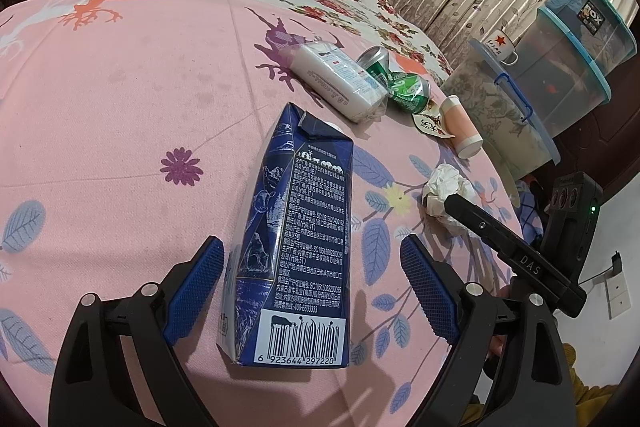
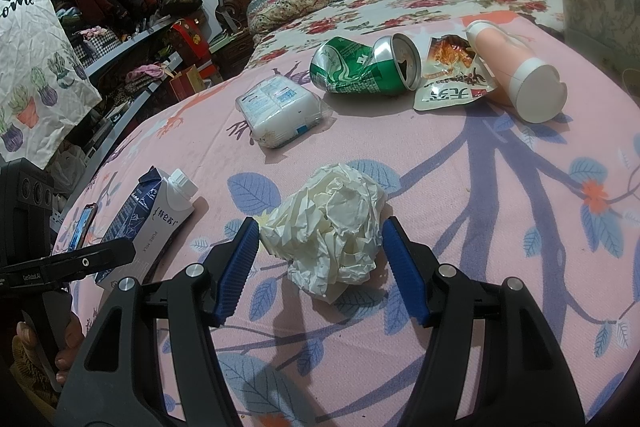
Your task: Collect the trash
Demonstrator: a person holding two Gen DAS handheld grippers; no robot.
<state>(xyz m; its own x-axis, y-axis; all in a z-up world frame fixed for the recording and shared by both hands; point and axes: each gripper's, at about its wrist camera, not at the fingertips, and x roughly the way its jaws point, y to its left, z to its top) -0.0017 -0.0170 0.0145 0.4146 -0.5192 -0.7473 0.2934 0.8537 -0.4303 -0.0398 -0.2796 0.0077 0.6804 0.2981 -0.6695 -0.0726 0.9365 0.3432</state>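
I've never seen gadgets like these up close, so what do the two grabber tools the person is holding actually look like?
Both look alike. The left gripper and the right gripper each have two black plastic arms with silver bolt heads, ending in blue ribbed pads. Seen from the other side, the right gripper's body is a black bar marked "DAS", beside a black box with round lenses and a small green light. No cables are visible.
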